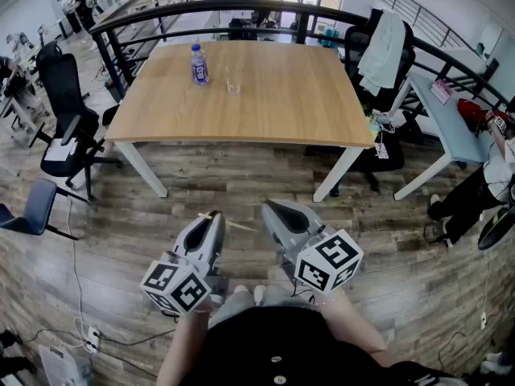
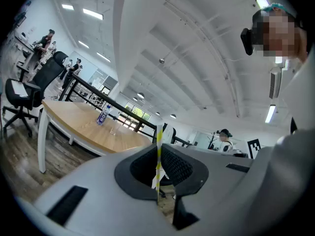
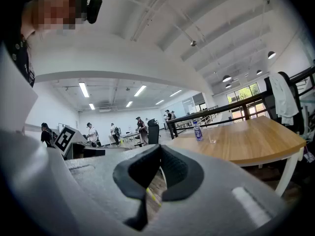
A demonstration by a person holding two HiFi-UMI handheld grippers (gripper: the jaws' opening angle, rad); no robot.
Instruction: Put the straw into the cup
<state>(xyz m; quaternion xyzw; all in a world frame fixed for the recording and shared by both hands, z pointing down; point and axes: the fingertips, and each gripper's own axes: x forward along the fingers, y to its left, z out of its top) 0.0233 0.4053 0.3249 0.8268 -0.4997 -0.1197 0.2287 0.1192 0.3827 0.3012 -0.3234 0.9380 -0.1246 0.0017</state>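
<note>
Wood floor [image 1: 241, 185] lies open below the table [image 1: 306, 111] edge; left gripper [image 1: 212, 219] pinches the striped straw [image 1: 233, 224], right gripper [image 1: 272, 212] is pressed together; upper-centre cup [image 1: 233, 80] barely shows.

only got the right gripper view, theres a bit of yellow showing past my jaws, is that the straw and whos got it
observer: Yes, that is the straw. The left gripper is shut on it, and in the left gripper view it stands upright between the jaws.
operator: ok where on the table is the cup
observer: In the head view the cup stands just right of the bottle, on the far half of the table, left of its middle.
</note>
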